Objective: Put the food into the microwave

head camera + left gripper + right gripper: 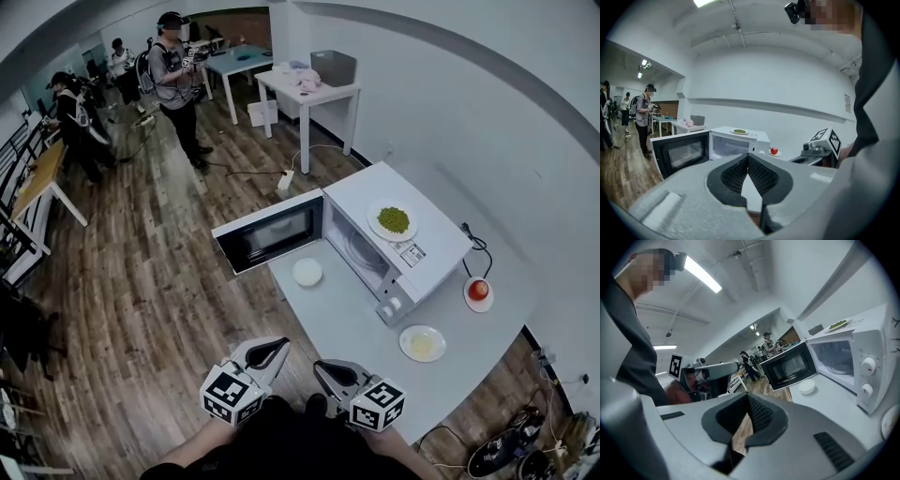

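A white microwave stands on the pale table with its door swung wide open and its cavity empty. A plate of green food rests on top of it. In front of the cavity sits a small white bowl. To the right lie a plate with a red fruit and a plate of pale yellow food. My left gripper and right gripper hover side by side at the table's near edge, both shut and holding nothing. The bowl and the open microwave lie ahead of them.
Several people stand on the wooden floor at the far left, near desks. A power strip with cable lies on the floor behind the microwave door. A cord runs along the wall, and shoes lie at the table's right end.
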